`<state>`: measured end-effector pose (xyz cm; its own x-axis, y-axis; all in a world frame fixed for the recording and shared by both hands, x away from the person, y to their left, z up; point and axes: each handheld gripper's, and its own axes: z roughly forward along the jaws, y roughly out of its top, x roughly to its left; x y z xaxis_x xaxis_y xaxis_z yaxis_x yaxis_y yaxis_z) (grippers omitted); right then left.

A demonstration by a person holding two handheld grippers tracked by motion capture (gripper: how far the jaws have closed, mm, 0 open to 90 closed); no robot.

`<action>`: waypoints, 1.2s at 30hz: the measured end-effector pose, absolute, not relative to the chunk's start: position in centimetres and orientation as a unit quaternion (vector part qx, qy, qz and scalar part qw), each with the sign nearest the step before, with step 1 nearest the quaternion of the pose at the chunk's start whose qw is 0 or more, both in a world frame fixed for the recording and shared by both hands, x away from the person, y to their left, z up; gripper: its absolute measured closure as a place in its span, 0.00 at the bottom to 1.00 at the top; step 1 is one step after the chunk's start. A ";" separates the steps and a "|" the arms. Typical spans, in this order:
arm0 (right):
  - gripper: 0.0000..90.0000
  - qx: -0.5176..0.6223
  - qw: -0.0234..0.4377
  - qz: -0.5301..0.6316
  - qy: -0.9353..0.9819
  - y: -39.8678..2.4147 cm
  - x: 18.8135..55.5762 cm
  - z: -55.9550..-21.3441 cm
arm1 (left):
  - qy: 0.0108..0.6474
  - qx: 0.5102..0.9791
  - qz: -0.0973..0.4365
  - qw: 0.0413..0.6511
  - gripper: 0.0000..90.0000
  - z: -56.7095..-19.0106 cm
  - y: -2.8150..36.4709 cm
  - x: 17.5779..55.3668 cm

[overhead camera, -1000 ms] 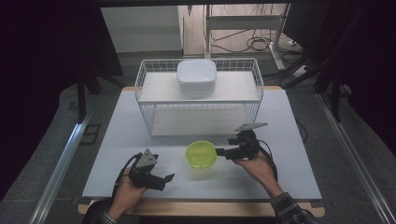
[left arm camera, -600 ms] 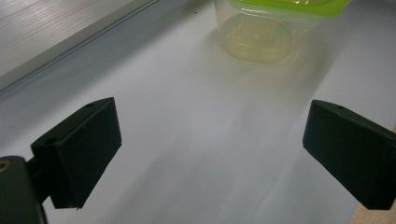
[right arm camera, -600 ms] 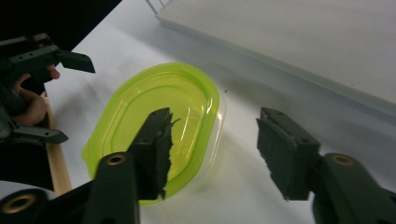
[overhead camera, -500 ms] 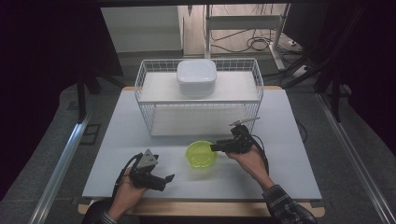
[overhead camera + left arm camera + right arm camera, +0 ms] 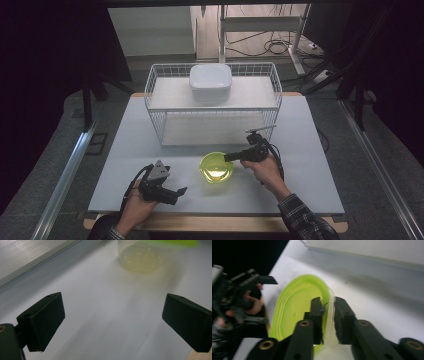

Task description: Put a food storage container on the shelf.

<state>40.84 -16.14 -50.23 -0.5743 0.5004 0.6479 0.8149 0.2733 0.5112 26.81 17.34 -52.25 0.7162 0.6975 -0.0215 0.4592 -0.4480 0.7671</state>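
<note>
Black jaws of the left gripper (image 5: 176,192) stand wide apart, nothing between them, low over the white worktop (image 5: 125,160). Just right of it sits the lime-green bowl (image 5: 216,167). The right gripper (image 5: 231,157) has just been closing and now pinches the bowl's right rim.

A white wire basket (image 5: 214,107) stands on the white table (image 5: 125,150), beyond the right jaws and well apart from the left ones. A white lidded container (image 5: 210,82) rests on the basket's upper shelf, farther off than the jaws of either side. In the right gripper view the basket's pale lower board (image 5: 367,250) lies ahead of the jaws, across the top. Past the table's far edge, cables (image 5: 272,47) lie on the floor by a metal stand (image 5: 222,30).
</note>
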 end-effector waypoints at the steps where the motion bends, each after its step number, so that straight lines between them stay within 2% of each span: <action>1: 0.89 -0.423 0.185 -0.427 -0.777 -16.1 40.8 -50.2 | 0.345 0.837 0.151 0.396 0.05 -52.3 17.4 26.8; 4: 0.90 -0.422 0.197 -0.432 -0.772 -16.1 40.7 -50.1 | 0.346 0.837 0.151 0.396 0.05 -52.2 17.4 26.8; 15: 0.90 -0.431 0.197 -0.453 -0.755 -17.0 40.3 -49.4 | 0.348 0.834 0.155 0.399 0.05 -52.1 17.5 26.8; 36: 0.91 -0.416 0.182 -0.508 -0.732 -18.5 38.8 -43.8 | 0.354 0.829 0.156 0.404 0.05 -52.0 17.7 26.8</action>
<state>38.80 -18.45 -43.83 -0.5868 0.4243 0.6897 0.7945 0.1368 0.5917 26.84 17.73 -52.02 0.7004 0.7132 -0.0277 0.4610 -0.4225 0.7803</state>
